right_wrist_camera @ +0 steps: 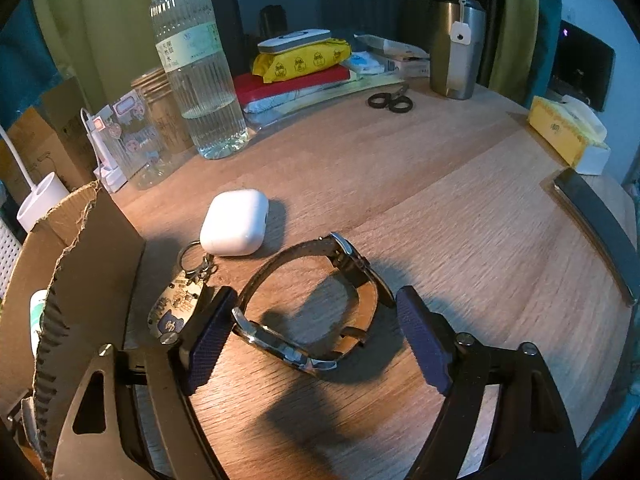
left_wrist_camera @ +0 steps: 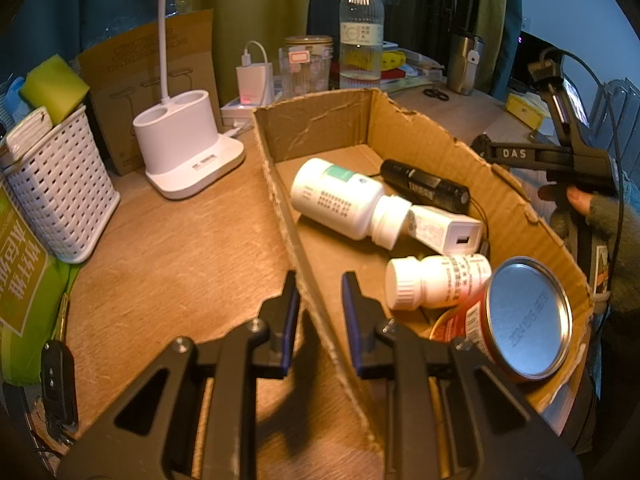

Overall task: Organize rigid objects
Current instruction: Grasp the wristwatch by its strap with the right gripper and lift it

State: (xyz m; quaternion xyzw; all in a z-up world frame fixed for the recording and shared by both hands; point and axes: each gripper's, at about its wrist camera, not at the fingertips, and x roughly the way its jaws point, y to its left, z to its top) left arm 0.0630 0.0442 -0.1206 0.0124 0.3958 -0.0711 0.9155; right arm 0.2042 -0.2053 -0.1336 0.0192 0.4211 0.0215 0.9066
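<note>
My left gripper (left_wrist_camera: 320, 284) is shut on the near left wall of a torn cardboard box (left_wrist_camera: 320, 120), one pad on each side. Inside lie a large white bottle (left_wrist_camera: 336, 196), a small white bottle (left_wrist_camera: 436, 280), a black flashlight (left_wrist_camera: 424, 184), a white charger (left_wrist_camera: 444, 228) and a red tin can (left_wrist_camera: 520, 316). My right gripper (right_wrist_camera: 316, 292) stands open over the table, with a wristwatch (right_wrist_camera: 280, 344) between its pads but not pressed. A white earbud case (right_wrist_camera: 236, 222) and a keyring tag (right_wrist_camera: 176, 308) lie just beyond, beside the box wall (right_wrist_camera: 88, 260).
A water bottle (right_wrist_camera: 196, 72), scissors (right_wrist_camera: 390, 100), a steel tumbler (right_wrist_camera: 456, 48) and a tissue box (right_wrist_camera: 564, 132) stand toward the back. A white basket (left_wrist_camera: 60, 200), a lamp base (left_wrist_camera: 188, 148) and a car key (left_wrist_camera: 58, 384) sit left of the box.
</note>
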